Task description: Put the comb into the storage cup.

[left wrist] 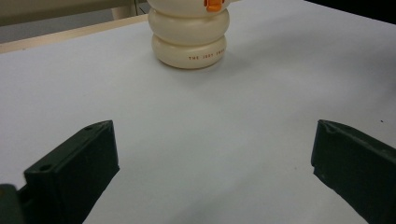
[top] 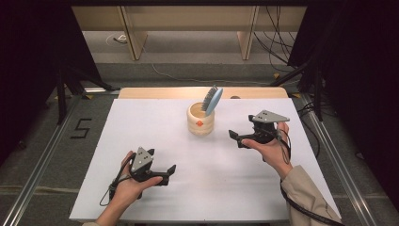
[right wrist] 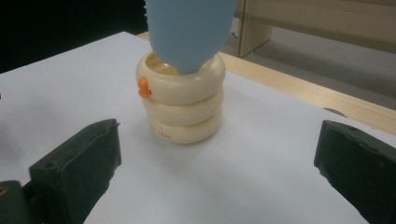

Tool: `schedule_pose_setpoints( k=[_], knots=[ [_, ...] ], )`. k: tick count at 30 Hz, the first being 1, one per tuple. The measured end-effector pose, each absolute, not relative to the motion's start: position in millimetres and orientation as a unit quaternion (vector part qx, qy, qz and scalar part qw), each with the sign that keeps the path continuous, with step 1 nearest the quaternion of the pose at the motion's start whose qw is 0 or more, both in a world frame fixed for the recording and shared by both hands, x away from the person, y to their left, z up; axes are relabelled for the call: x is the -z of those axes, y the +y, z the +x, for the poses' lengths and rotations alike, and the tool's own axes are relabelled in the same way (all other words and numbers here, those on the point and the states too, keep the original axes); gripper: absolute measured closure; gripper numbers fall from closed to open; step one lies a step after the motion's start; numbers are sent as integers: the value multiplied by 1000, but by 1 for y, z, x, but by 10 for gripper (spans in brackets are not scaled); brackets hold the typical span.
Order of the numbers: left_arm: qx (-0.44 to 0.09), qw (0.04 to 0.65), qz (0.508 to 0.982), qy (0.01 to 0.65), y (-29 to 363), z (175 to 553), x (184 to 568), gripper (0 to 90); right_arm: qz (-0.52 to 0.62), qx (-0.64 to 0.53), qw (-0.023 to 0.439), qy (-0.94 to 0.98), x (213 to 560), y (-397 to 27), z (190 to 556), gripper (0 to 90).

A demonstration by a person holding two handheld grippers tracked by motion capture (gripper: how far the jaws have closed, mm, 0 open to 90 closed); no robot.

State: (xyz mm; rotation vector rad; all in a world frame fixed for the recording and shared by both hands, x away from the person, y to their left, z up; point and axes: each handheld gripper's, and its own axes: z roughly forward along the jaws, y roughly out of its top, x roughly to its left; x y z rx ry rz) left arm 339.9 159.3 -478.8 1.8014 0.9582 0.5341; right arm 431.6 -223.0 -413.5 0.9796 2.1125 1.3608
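A cream ringed cup [top: 200, 120] with a small orange knob stands upright at the back middle of the white table [top: 141, 141]. A light blue brush [top: 212, 100] with dark bristles leans out of it to the right. The cup [left wrist: 190, 38] is ahead of my left gripper [left wrist: 212, 158], whose jaws stand wide apart with nothing between them. My left gripper [top: 170, 172] is held near the front left. My right gripper [top: 236, 137] is held right of the cup [right wrist: 181, 102], open and holding nothing, with the blue brush [right wrist: 189, 28] rising from the cup before it.
A wooden strip [top: 202, 92] borders the table's far edge. Behind it, wooden furniture legs [top: 133, 37] and loose cables [top: 273, 37] are on the floor. Black stands [top: 61, 89] flank the table on both sides. A "5" mark [top: 81, 128] is on the floor at left.
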Motion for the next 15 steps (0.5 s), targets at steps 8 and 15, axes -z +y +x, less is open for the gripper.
schedule_pose_setpoints(
  k=[8,15],
  knots=[
    [-221,493,743,395,160,340,479,2,352,-489,217,768,418,-231,424,15],
    [-222,493,743,395,160,340,479,2,350,-488,214,770,421,-237,418,16]
  ],
)
